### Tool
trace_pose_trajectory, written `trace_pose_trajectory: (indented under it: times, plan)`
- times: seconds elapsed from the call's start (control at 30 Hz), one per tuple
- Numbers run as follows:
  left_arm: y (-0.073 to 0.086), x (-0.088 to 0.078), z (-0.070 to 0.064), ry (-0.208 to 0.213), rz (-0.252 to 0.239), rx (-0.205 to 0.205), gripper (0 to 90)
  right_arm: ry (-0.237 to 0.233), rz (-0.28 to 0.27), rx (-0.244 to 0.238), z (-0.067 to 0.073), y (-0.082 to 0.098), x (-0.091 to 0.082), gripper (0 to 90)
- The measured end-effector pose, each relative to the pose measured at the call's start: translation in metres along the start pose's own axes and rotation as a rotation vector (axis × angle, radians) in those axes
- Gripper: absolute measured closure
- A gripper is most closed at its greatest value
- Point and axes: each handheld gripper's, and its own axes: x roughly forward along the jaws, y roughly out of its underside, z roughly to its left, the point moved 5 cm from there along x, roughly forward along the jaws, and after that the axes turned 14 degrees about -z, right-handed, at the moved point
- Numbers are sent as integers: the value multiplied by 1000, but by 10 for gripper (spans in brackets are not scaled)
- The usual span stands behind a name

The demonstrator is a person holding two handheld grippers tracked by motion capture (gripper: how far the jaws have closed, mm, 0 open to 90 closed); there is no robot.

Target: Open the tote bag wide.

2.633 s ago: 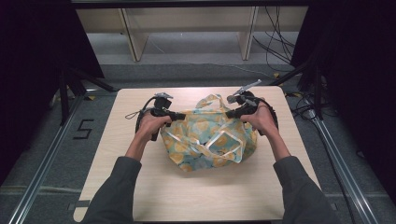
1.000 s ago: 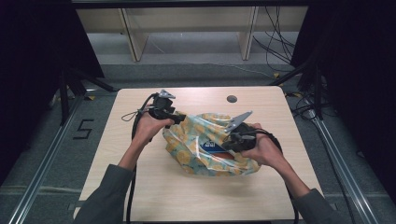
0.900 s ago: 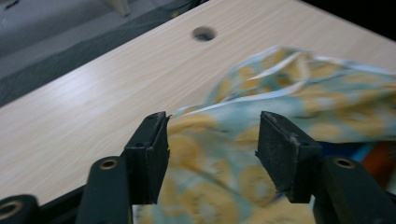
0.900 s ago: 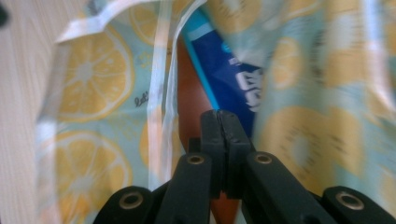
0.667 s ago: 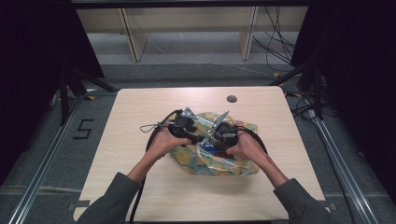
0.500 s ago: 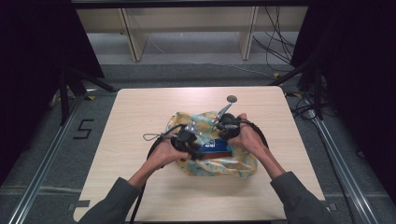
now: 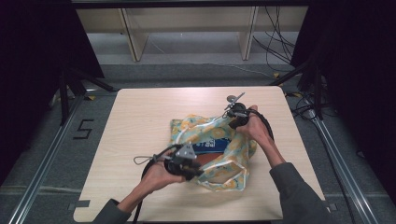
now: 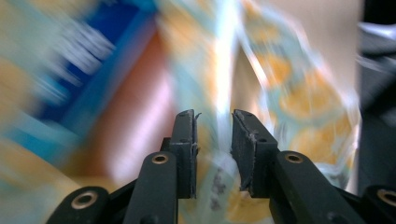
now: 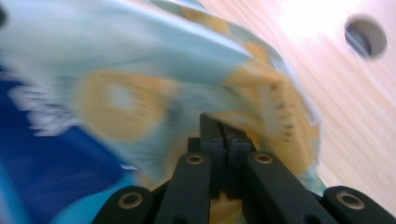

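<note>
A yellow-and-teal patterned bag (image 7: 233,154) lies in the middle of the wooden table (image 7: 140,116), its mouth spread wide. Inside it lies a blue box (image 7: 212,144) with white print, blurred in the left gripper view (image 8: 79,60). My left gripper (image 7: 196,170) is at the bag's near edge. Its jaws have just been closing and still stand apart (image 8: 213,114), with a strip of the bag's rim between them. My right gripper (image 7: 232,122) is at the bag's far right edge, shut on a fold of the bag (image 9: 224,123).
A round hole (image 7: 231,98) in the tabletop lies just beyond the right gripper and appears again in the right gripper view (image 9: 365,36). The left gripper's cable loops on the table (image 7: 142,160). Shelf legs (image 7: 133,37) and floor cables (image 7: 280,51) lie behind the table.
The left gripper has come down to the bag's near edge, towards the person. The right gripper has drawn its edge up and to the right, so the mouth is spread wider.
</note>
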Motion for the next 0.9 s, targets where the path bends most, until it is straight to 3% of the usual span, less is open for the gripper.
trace_pose_trajectory:
  times: [0.07, 0.13, 0.23, 0.27, 0.33, 0.37, 0.4, 0.43, 0.53, 0.6, 0.67, 0.7, 0.77, 0.8, 0.9]
  plan:
    - [-17, 3, 23, -68, -24, -22, 711, -39, -40, -20, 9, -7, -10, 894]
    - [-29, 9, 49, -100, -58, -68, 720, -84, -72, -31, 19, -10, -19, 893]
    - [-33, 20, 86, -155, 8, -96, 731, -123, -57, -42, 28, -4, -23, 893]
    - [-32, 23, 94, -177, 12, -109, 731, -124, -52, -53, 28, -1, -21, 893]
    - [-27, 30, 115, -206, 44, -151, 732, -117, -58, -24, 23, 4, -18, 894]
    - [-24, 32, 127, -234, 36, -175, 738, -100, -52, 6, 18, 6, -17, 895]
    - [-19, 33, 137, -240, 22, -220, 740, -105, -62, 6, 10, 9, -12, 896]
    - [-15, 34, 143, -234, -4, -242, 744, -61, -55, 51, 1, 14, -10, 900]
    - [2, 33, 154, -252, 22, -269, 754, -35, -52, 138, -17, 25, -3, 900]
    - [13, 31, 158, -262, 24, -289, 754, -41, -68, 136, -24, 31, 2, 900]
    - [14, 26, 156, -254, -11, -321, 748, -39, -42, 183, -22, 35, 1, 900]
    - [12, 22, 154, -266, -13, -304, 730, -18, -49, 178, -21, 35, 1, 899]
    - [4, 13, 146, -267, -35, -276, 713, -40, -62, 169, -14, 30, -8, 894]
    - [-1, 7, 141, -260, -51, -262, 700, -51, -104, 120, -12, 26, -13, 892]
    - [-16, -6, 116, -216, -118, -228, 659, -77, -162, 95, 7, 14, -33, 886]
